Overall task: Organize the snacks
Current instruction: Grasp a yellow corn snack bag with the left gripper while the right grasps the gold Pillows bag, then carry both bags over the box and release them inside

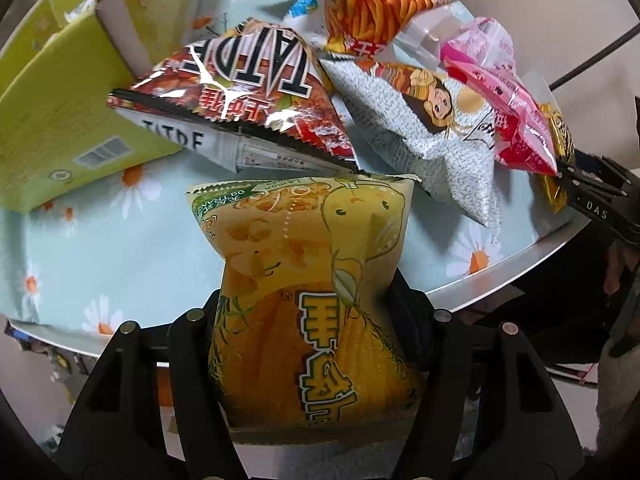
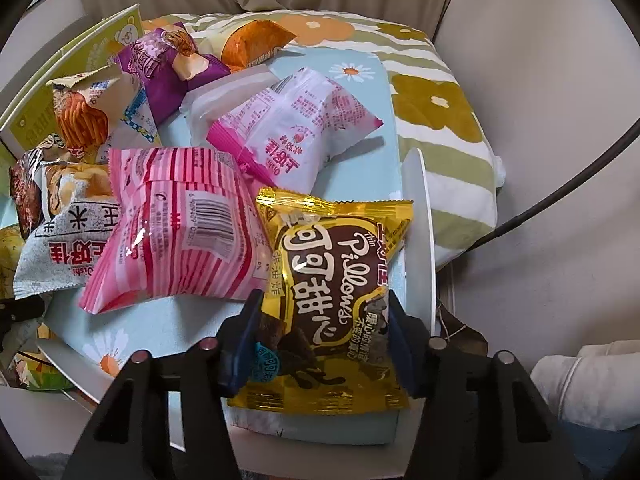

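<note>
The green cardboard box [image 1: 60, 128] at the far left edge of the tabletop [image 1: 120, 240] is the biggest thing here and probably where the snacks belong; every place below is given from it. It stands open on its side, and the dark red TATDE bag [image 1: 240, 92] leans against its white flap. A bag pushed in carelessly could, I judge, drag that one along or bend the flap shut.

Right of the box lies the loose heap: the grey-white rice cracker bag [image 1: 432, 140], the pink striped bag [image 2: 180, 216], the pink-and-white bag [image 2: 296, 128]. They overlap, so lifting one neighbour may tumble the rest toward the rim of the tabletop.

Nearer than the box, at the front edge, the left tongs [image 1: 316, 320] are closed on the yellow lemon chip bag [image 1: 312, 280], pinching its waist so the ends balloon. Squeezing harder could crush the chips or burst a seam; a slick, air-filled bag can also squirt out.

Farthest right of the box, by the tabletop's corner, the right tongs [image 2: 320, 336] grip the gold cocoa Pillows bag [image 2: 336, 280] low on its body. It touches the pink striped bag, so lifting it could tug that one off the edge.
</note>
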Tool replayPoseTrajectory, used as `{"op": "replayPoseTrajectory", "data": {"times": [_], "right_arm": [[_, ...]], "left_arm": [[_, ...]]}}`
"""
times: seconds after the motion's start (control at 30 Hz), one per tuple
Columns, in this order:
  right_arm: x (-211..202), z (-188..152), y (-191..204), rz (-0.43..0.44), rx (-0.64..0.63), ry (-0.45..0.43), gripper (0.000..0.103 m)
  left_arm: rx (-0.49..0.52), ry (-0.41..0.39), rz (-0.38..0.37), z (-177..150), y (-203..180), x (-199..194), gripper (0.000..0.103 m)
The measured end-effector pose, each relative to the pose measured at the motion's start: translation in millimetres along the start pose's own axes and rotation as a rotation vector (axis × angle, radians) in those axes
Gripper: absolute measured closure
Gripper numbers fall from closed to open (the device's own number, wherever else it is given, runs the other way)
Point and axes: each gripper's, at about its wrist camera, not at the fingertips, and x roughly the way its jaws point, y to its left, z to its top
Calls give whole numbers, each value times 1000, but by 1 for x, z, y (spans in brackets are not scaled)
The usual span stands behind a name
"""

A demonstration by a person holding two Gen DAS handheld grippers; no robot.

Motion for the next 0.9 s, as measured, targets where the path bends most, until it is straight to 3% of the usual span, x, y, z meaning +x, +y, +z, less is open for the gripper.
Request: {"op": "replayPoseTrajectory", "data": {"times": [0.4, 0.63, 0.9], "right_arm": [[-43, -3, -2, 51, 66, -73, 54], [-88, 9, 5, 75, 51, -167, 54], [-142, 47, 32, 153, -16, -293, 54]], "left_arm": [[-52, -104, -13, -21, 10, -54, 45], [-96, -240, -24, -33, 16, -110, 45], [-175, -400, -5, -22, 43, -169, 45]]}}
